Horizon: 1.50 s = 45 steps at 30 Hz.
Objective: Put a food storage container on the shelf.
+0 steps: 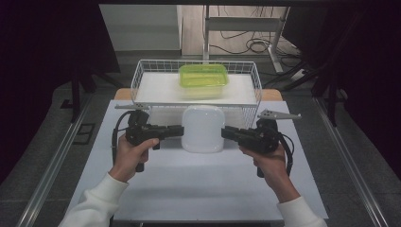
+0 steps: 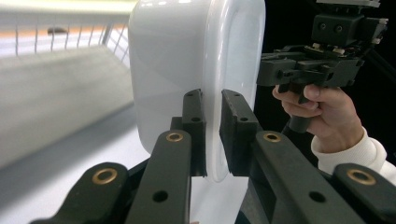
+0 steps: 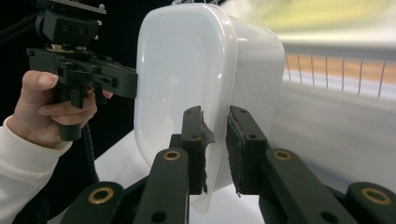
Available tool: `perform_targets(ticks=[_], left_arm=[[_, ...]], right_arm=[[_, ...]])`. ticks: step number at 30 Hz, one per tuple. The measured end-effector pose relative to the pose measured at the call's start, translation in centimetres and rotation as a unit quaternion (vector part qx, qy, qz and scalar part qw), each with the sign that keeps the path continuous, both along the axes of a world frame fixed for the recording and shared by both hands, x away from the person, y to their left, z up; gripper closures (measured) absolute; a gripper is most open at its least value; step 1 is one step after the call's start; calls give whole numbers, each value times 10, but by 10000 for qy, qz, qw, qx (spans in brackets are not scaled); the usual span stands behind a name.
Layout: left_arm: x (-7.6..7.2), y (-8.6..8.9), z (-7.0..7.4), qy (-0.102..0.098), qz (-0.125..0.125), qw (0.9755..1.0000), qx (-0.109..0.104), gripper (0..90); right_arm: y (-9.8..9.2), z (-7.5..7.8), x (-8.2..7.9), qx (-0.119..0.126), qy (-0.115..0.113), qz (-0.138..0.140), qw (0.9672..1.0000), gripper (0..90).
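A: Where is the white container now?

B: In the centre of the high view, held between both grippers, in front of the wire basket. The left gripper has its jaws clamped on the rim at the left side, and the right gripper is clamped on the rim at the right side.

A: What could go wrong?

B: I think each grip is only on a thin rim. If one hand rises faster or pulls outward, the container may tilt and slip out.

A: And the room around it?

B: The basket's front wall is just behind the container, so it could hit that edge. Inside, at the upper centre, a green container already stands; free room stays at its left and right. The table toward the bottom of the frame is open.
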<state>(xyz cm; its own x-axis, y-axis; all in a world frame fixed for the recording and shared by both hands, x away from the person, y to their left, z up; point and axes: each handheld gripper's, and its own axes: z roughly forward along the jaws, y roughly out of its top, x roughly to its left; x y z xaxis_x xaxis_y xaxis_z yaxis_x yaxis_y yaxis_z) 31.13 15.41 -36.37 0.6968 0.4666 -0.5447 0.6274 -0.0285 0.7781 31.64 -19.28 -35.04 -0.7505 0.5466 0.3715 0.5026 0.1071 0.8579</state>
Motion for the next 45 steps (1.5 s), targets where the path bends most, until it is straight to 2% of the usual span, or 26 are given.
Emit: perform_targets(ticks=[2,3,4,5,6,11,13,14,15,18,21,23,24,26,31,33,34,37,38,41,42,45], left_arm=[[5,1,14,-83,28,10000,-26,812],[5,1,14,-83,28,10000,-26,812],[10,2,23,-127,6,9999,-43,812],[10,2,23,-127,6,9999,-43,811],[13,3,28,-117,21,9999,-74,811],[33,6,53,-221,18,9997,-113,810],[35,6,56,-225,12,9997,-124,810],[44,8,65,-271,-12,9995,-160,810],[44,8,65,-271,-12,9995,-160,809],[58,12,80,-303,-6,9993,-207,807],[68,14,89,-338,-4,9992,-204,806],[72,14,93,-338,18,9992,-202,805],[78,15,98,-329,47,9992,-203,805],[82,15,100,-311,67,9993,-210,804],[108,18,107,-126,203,9994,-268,797],[111,18,107,-113,221,9994,-261,797],[122,19,107,-32,248,9993,-279,796],[130,18,106,71,303,9991,-294,796],[138,18,104,138,340,9989,-309,796],[144,18,102,204,384,9985,-336,796],[149,18,100,241,394,9984,-314,796],[152,18,99,280,438,9981,-316,796]], right_arm=[[1,10,3,14,-90,-5,10000,767],[1,10,3,14,-90,-5,10000,767],[1,19,7,38,-162,-6,9999,767],[2,24,9,60,-177,-4,9998,767],[2,24,9,60,-177,-4,9998,767],[4,51,24,123,-333,-12,9994,767],[5,56,27,134,-352,-14,9993,767],[6,65,33,137,-408,-13,9991,766],[6,65,33,137,-408,-13,9991,766],[9,83,44,156,-493,-13,9987,767],[11,94,52,146,-524,0,9985,767],[12,97,54,134,-535,17,9985,767],[13,104,62,133,-546,35,9984,767],[14,107,65,134,-541,32,9984,767],[17,116,88,203,-468,63,9987,769],[17,116,93,231,-419,68,9988,769],[17,116,104,281,-334,70,9990,770],[17,114,119,344,-227,58,9991,770],[17,113,124,349,-191,45,9992,771],[17,112,131,355,-148,31,9993,771],[18,110,139,352,-87,7,9993,770],[19,108,146,328,-37,-20,9995,771]])
